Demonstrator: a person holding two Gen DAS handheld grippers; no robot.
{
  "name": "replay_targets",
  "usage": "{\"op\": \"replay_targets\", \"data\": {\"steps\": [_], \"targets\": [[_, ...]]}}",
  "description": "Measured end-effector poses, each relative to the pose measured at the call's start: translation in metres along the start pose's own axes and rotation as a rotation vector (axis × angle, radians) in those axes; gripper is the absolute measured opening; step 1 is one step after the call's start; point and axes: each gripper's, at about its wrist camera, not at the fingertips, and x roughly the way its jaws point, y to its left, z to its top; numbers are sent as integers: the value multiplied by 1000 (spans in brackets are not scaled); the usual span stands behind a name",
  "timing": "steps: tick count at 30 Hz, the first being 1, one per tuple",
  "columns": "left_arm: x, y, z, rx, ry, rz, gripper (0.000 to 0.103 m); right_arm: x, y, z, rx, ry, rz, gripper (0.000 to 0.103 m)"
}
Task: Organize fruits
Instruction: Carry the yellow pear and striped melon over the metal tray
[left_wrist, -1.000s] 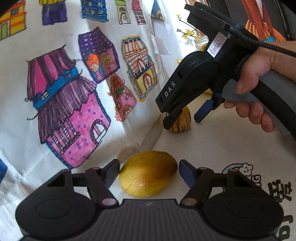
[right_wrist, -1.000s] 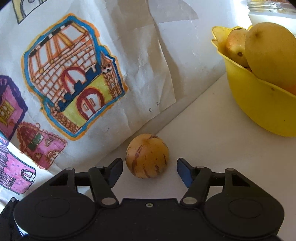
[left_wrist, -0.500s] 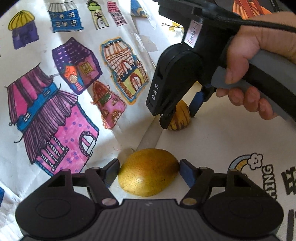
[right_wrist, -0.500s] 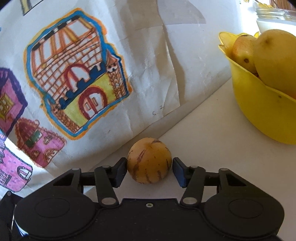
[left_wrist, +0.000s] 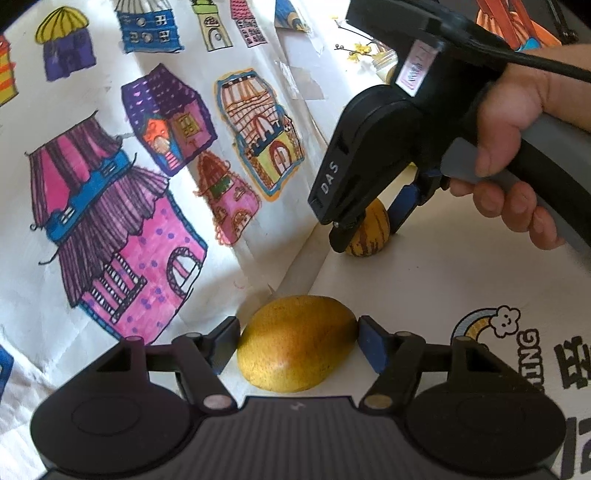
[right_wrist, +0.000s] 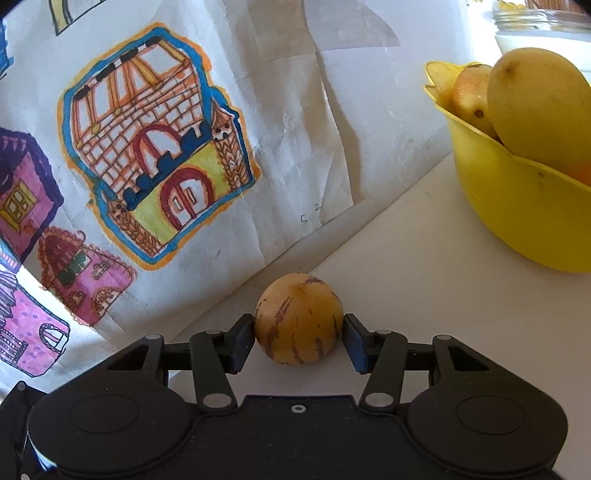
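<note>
In the left wrist view, a yellow-orange mango (left_wrist: 297, 350) is seen at the lower middle of the frame, lying on the white tabletop (left_wrist: 424, 291) between the jaws of the left gripper (left_wrist: 297, 345); the jaws are closing on it, the right pad touching its end, while on the left side contact cannot be told for certain. At the upper right of that frame the right gripper (left_wrist: 365, 225) is held by a hand (left_wrist: 517, 155), with its jaws lowered around a small striped fruit (left_wrist: 369, 230) that rests on the tabletop at the foot of a paper sheet of drawn houses (left_wrist: 147, 166). In the right wrist view, the same striped fruit (right_wrist: 298, 318) is shown at the lower middle, clamped between the two blue pads, both of which are pressed against its sides. At the right edge of that frame a yellow bowl (right_wrist: 517, 214) is placed on the tabletop, well apart from the striped fruit, and a large yellow mango (right_wrist: 539, 107) and further fruit are held in it. A rainbow print (left_wrist: 484, 325) is visible on the tabletop at the lower right of the left wrist view.
</note>
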Motion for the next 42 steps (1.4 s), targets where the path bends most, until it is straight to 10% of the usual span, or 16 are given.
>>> {"op": "replay_targets", "data": {"steps": [16,35,42], "targets": [[-23,67,-5,-247,101,-209,72,-42,-14,-25,-14,70,30,53],[-3,32,0,-103,8,-119,72,-78,-7,-56,-40,53,44,53],[-6,3,0,102,-9,-56,71,-68,-16,-59,-9,58,47,53]]}}
